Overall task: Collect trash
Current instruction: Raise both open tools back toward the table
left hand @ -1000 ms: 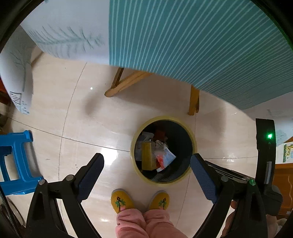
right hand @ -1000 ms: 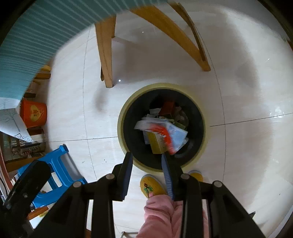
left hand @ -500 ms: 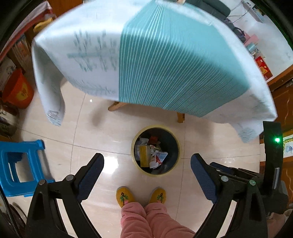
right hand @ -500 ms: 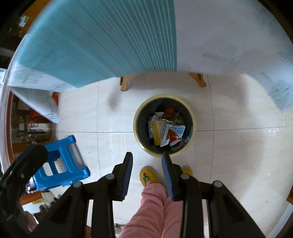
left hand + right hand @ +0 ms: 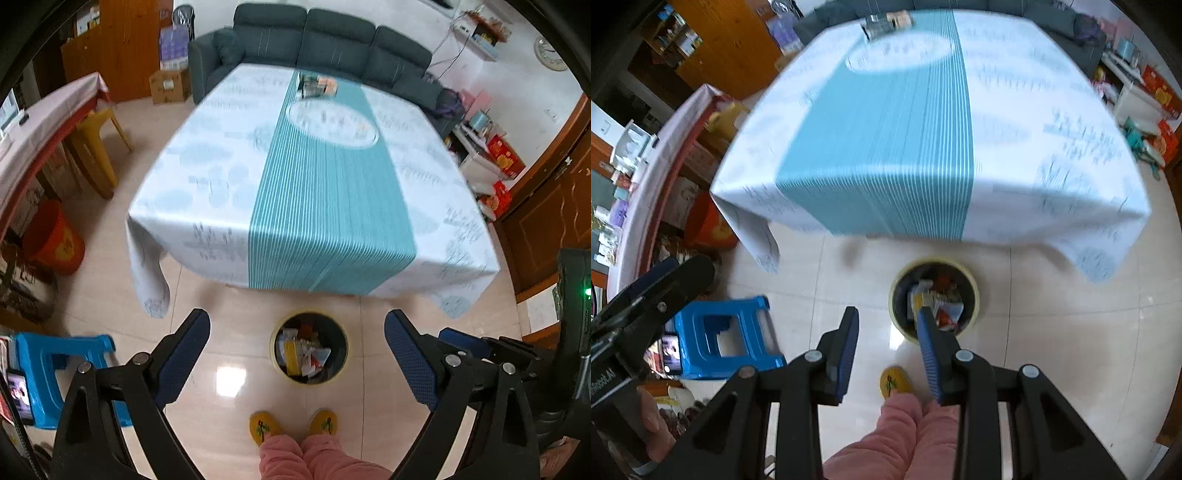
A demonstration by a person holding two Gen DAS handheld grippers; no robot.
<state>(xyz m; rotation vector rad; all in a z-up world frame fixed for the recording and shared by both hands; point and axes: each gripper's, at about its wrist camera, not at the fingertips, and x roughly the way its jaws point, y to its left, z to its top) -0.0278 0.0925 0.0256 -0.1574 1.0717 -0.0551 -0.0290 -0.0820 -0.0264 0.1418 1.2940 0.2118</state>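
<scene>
A yellow-rimmed black trash bin point(image 5: 274, 343) stands on the floor in front of the table, filled with wrappers and paper trash point(image 5: 303, 356). It also shows in the right wrist view point(image 5: 975, 291). My left gripper point(image 5: 297, 350) is wide open and empty, high above the bin. My right gripper point(image 5: 888, 332) is partly open and empty, also high above the floor. A few small items point(image 5: 317, 86) lie at the far end of the table, blurred.
A table with a white and teal striped cloth point(image 5: 314, 177) fills the middle. A blue plastic stool point(image 5: 44, 373) stands at the left, a red bucket point(image 5: 55, 240) beyond it. A dark sofa point(image 5: 314, 40) is behind the table. The person's yellow slippers point(image 5: 264, 430) are near the bin.
Both grippers have risen and tilted up from just above the bin. The bin looks smaller and the whole tabletop and room have come into view. Jaw openings are unchanged.
</scene>
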